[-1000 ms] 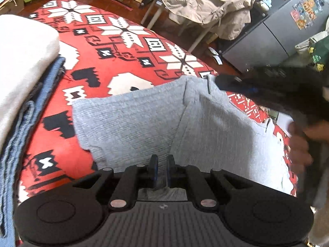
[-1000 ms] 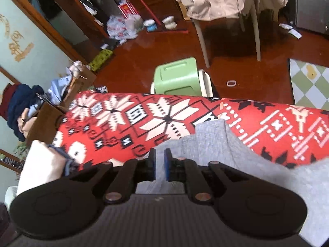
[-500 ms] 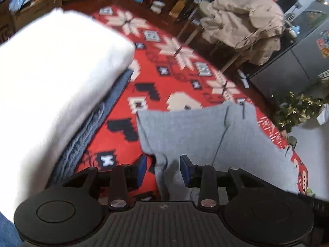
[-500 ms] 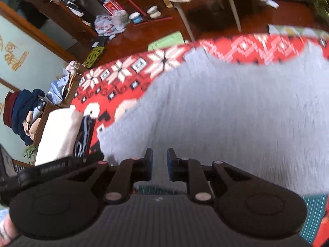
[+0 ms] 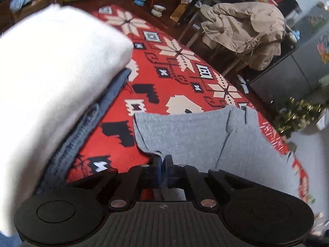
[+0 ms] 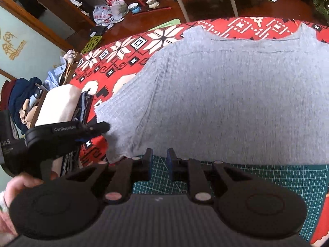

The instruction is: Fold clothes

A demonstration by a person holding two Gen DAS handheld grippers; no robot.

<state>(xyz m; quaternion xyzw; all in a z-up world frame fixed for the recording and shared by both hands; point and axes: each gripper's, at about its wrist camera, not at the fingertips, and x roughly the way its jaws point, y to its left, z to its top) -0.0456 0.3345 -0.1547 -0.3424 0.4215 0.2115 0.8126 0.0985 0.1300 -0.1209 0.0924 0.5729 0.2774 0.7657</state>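
My left gripper (image 5: 163, 161), gaping half a second ago, is now pinching the grey shirt (image 6: 226, 94) at its near corner on the red patterned cloth (image 5: 164, 74); my right gripper (image 6: 159, 156) is hovering slightly parted, gripping nothing

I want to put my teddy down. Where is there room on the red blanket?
Free: the red patterned blanket between the stacked folded clothes and the grey knit shirt, running to the far edge. Crowded: under the spread shirt.

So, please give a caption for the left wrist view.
Left claw pinching grey ribbed knit shirt on red patterned cloth.
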